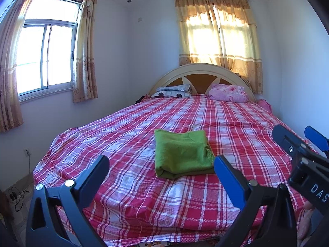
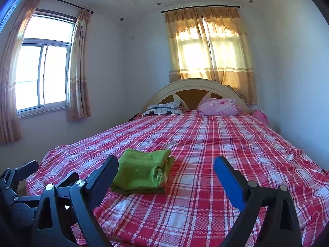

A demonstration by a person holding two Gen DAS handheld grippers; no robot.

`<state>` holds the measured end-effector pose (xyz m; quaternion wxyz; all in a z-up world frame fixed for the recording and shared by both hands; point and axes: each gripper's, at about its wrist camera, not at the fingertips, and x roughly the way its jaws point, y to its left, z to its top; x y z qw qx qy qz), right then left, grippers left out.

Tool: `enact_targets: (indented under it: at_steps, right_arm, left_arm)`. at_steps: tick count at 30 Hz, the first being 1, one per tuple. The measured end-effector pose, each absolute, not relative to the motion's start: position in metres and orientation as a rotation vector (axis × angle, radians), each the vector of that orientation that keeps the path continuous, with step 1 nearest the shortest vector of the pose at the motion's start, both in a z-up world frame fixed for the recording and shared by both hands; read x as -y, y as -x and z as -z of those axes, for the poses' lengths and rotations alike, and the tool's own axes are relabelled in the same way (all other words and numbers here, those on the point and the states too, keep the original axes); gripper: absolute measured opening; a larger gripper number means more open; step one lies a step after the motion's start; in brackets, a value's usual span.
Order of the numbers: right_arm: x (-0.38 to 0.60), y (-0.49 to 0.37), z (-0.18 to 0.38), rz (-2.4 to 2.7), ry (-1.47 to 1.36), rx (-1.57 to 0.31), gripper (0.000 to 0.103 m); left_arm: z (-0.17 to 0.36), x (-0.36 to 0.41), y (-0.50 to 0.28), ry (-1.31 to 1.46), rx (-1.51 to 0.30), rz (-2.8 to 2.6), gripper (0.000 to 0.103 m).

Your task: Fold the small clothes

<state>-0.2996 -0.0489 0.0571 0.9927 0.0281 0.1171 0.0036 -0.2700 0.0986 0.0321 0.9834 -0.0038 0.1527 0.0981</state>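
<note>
A small green garment point(image 1: 183, 154) lies folded into a neat rectangle on the red plaid bed sheet point(image 1: 133, 127), near the foot of the bed. It also shows in the right wrist view point(image 2: 141, 171). My left gripper point(image 1: 161, 165) is open and empty, held above the bed's foot with the garment just beyond its fingertips. My right gripper point(image 2: 165, 164) is open and empty, to the right of the garment. The right gripper also shows at the right edge of the left wrist view point(image 1: 296, 138). The left gripper shows at the lower left of the right wrist view point(image 2: 28, 170).
Pillows point(image 1: 174, 91) and a pink bundle point(image 1: 228, 92) lie at the headboard point(image 1: 197, 76). A wall runs along the bed's right side. A window point(image 1: 45, 55) and curtains are on the left wall. Cables and a power strip point(image 1: 15, 195) lie on the floor at left.
</note>
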Motion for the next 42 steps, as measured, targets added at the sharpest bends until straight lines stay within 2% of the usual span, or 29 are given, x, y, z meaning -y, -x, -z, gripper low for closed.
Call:
enact_targets:
  at_steps: [42]
  right_arm:
    - [0.051,0.301,-0.0526,0.005,-0.061,-0.242,0.095]
  left_arm:
    - [-0.0279,-0.0999,0.2668,0.003,-0.325,-0.216,0.103]
